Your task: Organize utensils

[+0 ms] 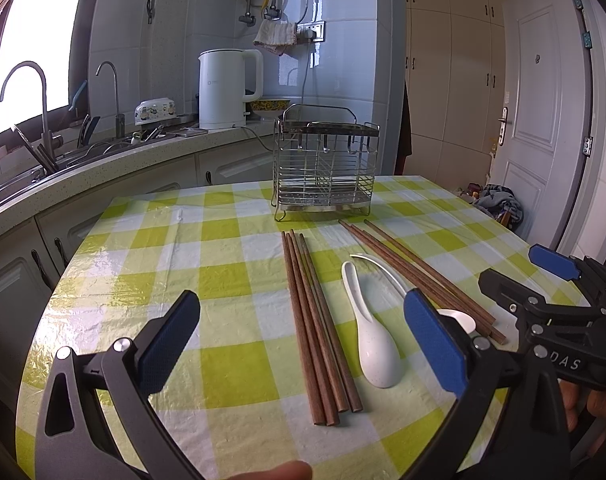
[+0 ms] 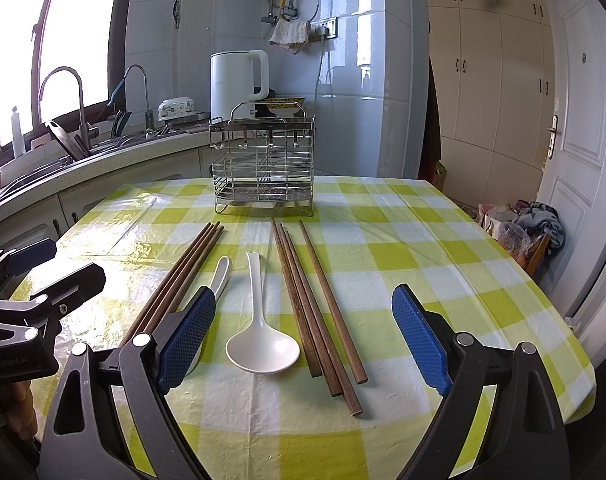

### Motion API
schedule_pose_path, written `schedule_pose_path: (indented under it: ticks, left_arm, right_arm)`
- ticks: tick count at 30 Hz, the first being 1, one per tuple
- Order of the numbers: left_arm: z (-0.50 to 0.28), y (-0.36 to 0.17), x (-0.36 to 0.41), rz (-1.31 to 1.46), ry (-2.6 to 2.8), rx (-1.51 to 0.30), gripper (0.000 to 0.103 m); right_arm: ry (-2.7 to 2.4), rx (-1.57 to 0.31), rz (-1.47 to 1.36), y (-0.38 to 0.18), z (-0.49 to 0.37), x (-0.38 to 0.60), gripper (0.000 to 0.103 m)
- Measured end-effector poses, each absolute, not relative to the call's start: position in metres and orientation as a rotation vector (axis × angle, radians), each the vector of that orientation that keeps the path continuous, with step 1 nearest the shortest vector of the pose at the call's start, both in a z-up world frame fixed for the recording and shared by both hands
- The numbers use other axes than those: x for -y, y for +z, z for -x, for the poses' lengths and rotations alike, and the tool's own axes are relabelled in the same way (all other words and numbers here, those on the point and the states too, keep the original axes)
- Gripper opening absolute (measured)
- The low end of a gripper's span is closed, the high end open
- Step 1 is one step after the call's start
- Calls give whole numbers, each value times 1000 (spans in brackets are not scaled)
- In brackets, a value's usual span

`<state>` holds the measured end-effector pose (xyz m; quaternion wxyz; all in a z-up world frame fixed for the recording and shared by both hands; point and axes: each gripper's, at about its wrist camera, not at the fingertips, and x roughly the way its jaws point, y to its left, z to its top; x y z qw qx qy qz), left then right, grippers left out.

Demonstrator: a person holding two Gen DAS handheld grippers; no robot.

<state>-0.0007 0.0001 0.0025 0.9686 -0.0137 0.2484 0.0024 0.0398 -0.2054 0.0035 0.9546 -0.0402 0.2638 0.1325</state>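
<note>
On the green-and-white checked tablecloth (image 1: 223, 264) lie two bundles of brown wooden chopsticks (image 1: 315, 320) (image 1: 415, 276) with two white ceramic spoons between them. One spoon (image 1: 377, 352) lies bowl down; the other spoon (image 2: 263, 344) lies bowl up. A steel wire utensil rack (image 1: 327, 168) (image 2: 263, 164) stands behind them, with nothing visible inside. My left gripper (image 1: 303, 344) is open above the left chopsticks' near ends. My right gripper (image 2: 303, 340) is open over the bowl-up spoon and the right chopsticks (image 2: 303, 304). Its left finger hides part of the other spoon (image 2: 221, 276).
Behind the table runs a kitchen counter with a white kettle (image 1: 227, 88), bowls and a sink with tall faucets (image 1: 43, 112). A door and a pile of bags (image 2: 535, 224) are at the right. The table's right edge drops off near the right gripper.
</note>
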Motion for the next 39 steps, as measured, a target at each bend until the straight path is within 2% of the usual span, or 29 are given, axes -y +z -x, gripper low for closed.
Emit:
schedule_pose_path:
  ticks: [39]
  left_arm:
    - [1,0,-3,30,4,-500,99]
  right_arm:
    - [267,-533,88,4,-41,206,84]
